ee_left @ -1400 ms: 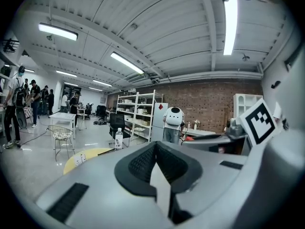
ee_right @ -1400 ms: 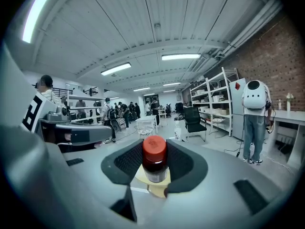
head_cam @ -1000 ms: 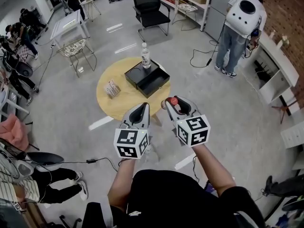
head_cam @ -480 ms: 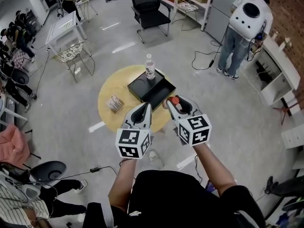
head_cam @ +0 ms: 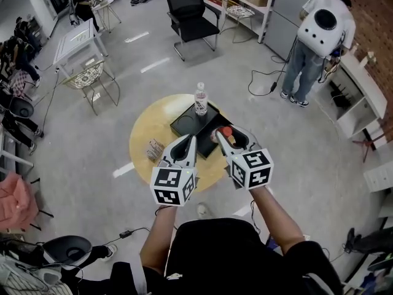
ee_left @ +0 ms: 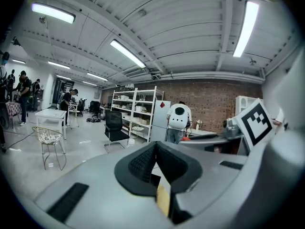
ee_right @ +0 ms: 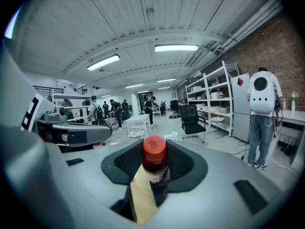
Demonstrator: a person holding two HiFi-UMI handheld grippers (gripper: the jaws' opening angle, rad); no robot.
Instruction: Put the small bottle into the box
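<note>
The small bottle point(head_cam: 226, 131) with a red cap stands upright between the pads of my right gripper point(head_cam: 222, 135), which is shut on it. In the right gripper view the bottle point(ee_right: 154, 162) fills the gap of that gripper point(ee_right: 155, 147). The black open box point(head_cam: 184, 124) lies on the round yellow table point(head_cam: 144, 134), and the held bottle hangs over its near right corner. My left gripper point(head_cam: 189, 140) is over the table's near edge, left of the box. Its pads point(ee_left: 143, 162) meet at the tip with nothing between them.
A clear water bottle point(head_cam: 201, 99) stands at the box's far edge. A small printed carton point(head_cam: 153, 148) lies on the table's left side. A black office chair point(head_cam: 190, 8), a wire chair point(head_cam: 86, 78) and a person in white point(head_cam: 322, 32) stand on the floor beyond.
The table and box have come nearer in the head view. Both grippers, earlier short of the table, now hang over its near side. The right gripper's hold on the bottle is unchanged.
</note>
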